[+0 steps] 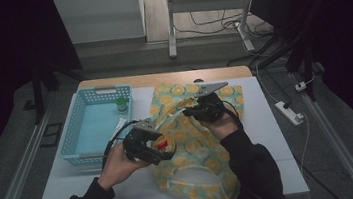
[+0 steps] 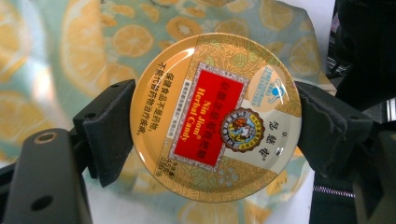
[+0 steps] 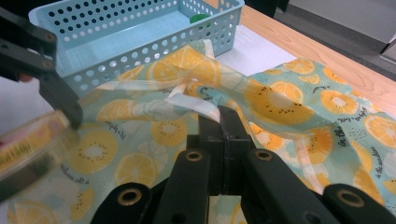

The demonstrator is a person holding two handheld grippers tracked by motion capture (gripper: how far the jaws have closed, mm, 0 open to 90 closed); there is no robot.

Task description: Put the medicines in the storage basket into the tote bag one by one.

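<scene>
since the candy tin (image 2: pixel 215 116) sits clamped flat between the pads of the left tongs (image 1: pixel 162 146), just above the fruit-print bag (image 1: pixel 194 142) on the desk (image 1: pixel 267 119), ease it level toward the bag's mouth. the right tongs (image 3: pixel 227 122) are clenched on the bag's handle strap (image 3: pixel 196 103), lifting it beside the tin.

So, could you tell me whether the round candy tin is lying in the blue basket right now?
No, the candy tin is clamped between the pads of the left hand-held gripper, above the fruit-print bag, not in the blue basket.
</scene>
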